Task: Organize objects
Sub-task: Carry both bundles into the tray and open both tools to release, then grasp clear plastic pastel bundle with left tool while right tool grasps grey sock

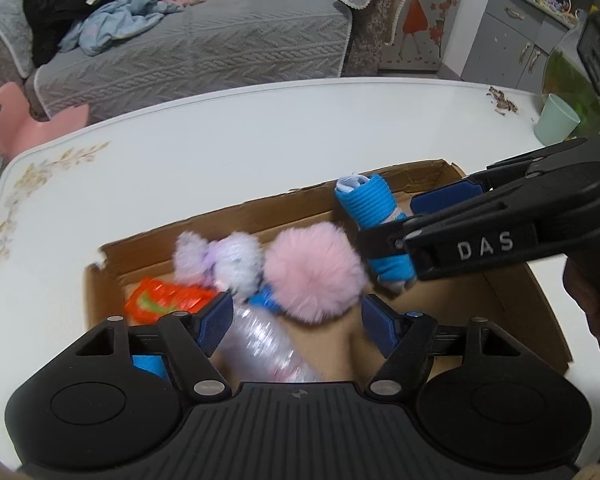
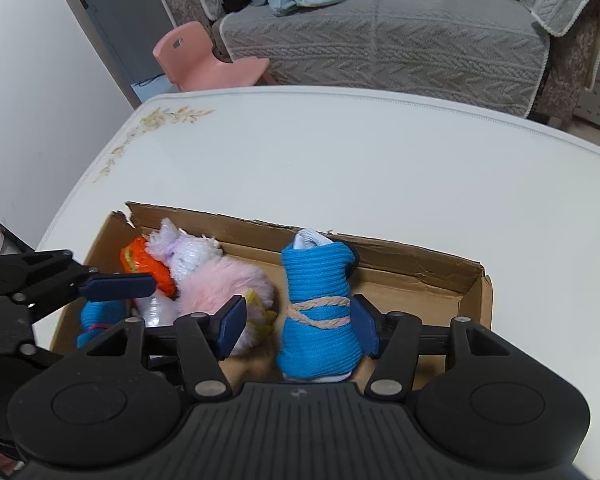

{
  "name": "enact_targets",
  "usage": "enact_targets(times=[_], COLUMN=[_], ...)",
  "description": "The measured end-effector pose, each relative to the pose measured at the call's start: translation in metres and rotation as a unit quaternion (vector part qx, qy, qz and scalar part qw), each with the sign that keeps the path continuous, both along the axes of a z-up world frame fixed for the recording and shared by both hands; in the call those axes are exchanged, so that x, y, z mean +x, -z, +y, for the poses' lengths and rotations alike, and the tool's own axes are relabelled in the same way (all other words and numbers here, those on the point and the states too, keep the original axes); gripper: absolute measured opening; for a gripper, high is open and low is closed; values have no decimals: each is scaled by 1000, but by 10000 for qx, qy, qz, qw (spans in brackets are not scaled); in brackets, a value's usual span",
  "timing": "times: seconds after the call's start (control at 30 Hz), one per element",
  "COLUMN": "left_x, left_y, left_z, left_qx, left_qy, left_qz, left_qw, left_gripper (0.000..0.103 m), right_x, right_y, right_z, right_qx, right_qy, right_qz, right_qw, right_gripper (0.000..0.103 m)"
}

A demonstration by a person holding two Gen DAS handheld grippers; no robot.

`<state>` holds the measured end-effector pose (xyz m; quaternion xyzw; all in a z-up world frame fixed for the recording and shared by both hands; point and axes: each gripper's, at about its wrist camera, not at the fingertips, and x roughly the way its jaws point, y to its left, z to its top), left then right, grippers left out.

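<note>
Right claw: jaws spread, straddling an upright blue sock roll bound with a twisted pink-and-yellow cord. The right pad touches the roll's side; the left pad stands clear of it, so no firm grip is confirmed. The roll stands inside the cardboard box, near its far wall.

Left claw: jaws open, holding nothing, poised over the box's left half. Directly between and below its pads lies a clear plastic bottle with a blue cap. Just ahead sits a pink pom-pom; beside that, to the claw's left, a white-and-lilac plush toy, and an orange packet further left. A second blue roll lies at the box's near-left corner.

The box rests on a white desk with a floral print at its corner. Beyond the desk: a pink chair and a grey sofa strewn with clothes.
</note>
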<state>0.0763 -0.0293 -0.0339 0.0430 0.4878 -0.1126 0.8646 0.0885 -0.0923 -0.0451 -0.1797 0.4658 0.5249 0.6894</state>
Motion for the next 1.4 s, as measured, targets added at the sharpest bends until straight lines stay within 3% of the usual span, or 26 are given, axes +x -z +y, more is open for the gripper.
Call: enact_targets(times=[0.3, 0.5, 0.73, 0.9, 1.07, 1.4], left_x=[-40, -84, -132, -159, -172, -170], left_y=[-47, -59, -42, -18, 6, 33], left_z=[41, 71, 97, 111, 101, 98], left_qx=[-202, -122, 270, 316, 718, 1119], left_qy=[-284, -318, 57, 18, 189, 224], left_qz=[-50, 126, 605, 807, 754, 741], left_qw=[9994, 9993, 9978, 9962, 9944, 9907], left_gripper=[84, 87, 94, 96, 95, 94], right_x=[-17, -38, -70, -94, -109, -121], right_y=[-13, -31, -44, -36, -12, 15], right_z=[-12, -36, -73, -109, -133, -123], right_qx=[32, 27, -36, -71, -344, -812], right_qy=[-26, -41, 35, 111, 138, 87], right_qz=[-53, -179, -108, 183, 621, 631], right_qw=[10000, 9998, 9999, 9997, 9974, 9947], right_gripper=[59, 66, 76, 84, 84, 84])
